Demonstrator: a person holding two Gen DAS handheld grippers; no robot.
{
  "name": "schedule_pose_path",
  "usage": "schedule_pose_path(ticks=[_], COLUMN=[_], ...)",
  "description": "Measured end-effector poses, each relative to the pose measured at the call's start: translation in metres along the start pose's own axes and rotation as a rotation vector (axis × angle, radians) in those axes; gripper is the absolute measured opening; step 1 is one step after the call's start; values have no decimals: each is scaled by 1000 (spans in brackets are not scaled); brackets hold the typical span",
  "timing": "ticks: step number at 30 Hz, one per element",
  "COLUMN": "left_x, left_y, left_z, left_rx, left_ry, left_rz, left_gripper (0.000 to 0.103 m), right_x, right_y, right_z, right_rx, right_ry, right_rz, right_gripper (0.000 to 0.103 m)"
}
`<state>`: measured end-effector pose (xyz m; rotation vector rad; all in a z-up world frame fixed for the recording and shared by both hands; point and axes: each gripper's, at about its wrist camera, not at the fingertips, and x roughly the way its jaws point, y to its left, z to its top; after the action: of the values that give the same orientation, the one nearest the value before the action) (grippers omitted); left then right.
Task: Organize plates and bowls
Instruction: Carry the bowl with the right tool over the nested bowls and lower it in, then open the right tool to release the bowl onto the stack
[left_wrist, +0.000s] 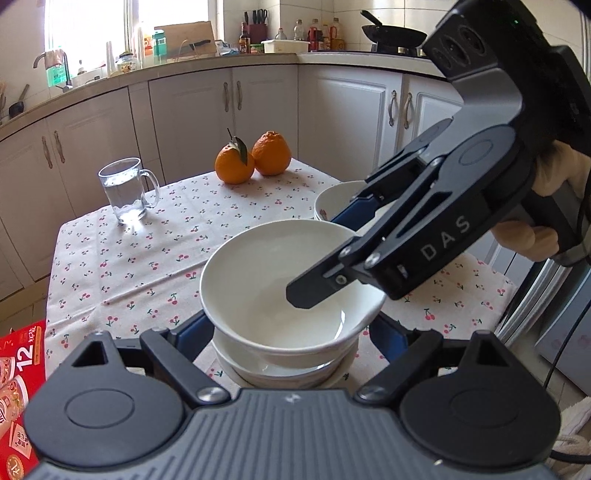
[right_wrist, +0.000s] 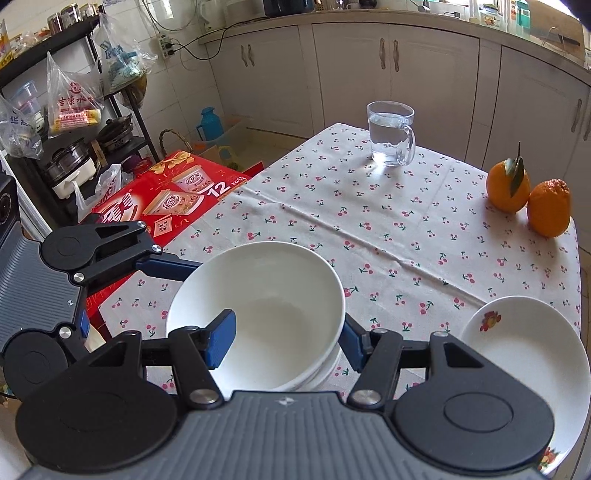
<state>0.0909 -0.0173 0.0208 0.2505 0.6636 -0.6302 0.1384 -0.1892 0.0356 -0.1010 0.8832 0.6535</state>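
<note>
my right gripper (right_wrist: 284, 341) is clamped on the top bowl's (right_wrist: 258, 314) rim, one pad inside, one outside. that bowl sits on a stack at the table's (right_wrist: 369, 229) near edge. my left gripper (left_wrist: 291, 328) straddles the stack, jaws apart. plate (right_wrist: 524, 354) just beside.

Water mug (right_wrist: 392, 133), two oranges (right_wrist: 528, 197), cherry-print tablecloth (right_wrist: 369, 229)

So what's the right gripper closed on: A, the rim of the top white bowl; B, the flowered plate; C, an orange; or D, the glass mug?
A: the right gripper has one blue pad inside and one outside the rim of the top white bowl, pinching its wall.
</note>
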Motion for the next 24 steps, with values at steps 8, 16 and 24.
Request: schedule_pose_path(ticks=[8,16,24], left_x=[6,10,12], left_y=[3,7,8], left_z=[-1,-4,-5], left_rx=[0,-8,-13], left_ry=[20,34,38], left_rz=[1,4,0], left_gripper=[90,90,91], right_x=[8,15,21], right_y=[-3,-2,5], right_z=[-2,-5,-10], right_rx=[12,8,-40], right_ry=[-6,0,1], right_rz=[12,8,-28], right_gripper=[66,66,67])
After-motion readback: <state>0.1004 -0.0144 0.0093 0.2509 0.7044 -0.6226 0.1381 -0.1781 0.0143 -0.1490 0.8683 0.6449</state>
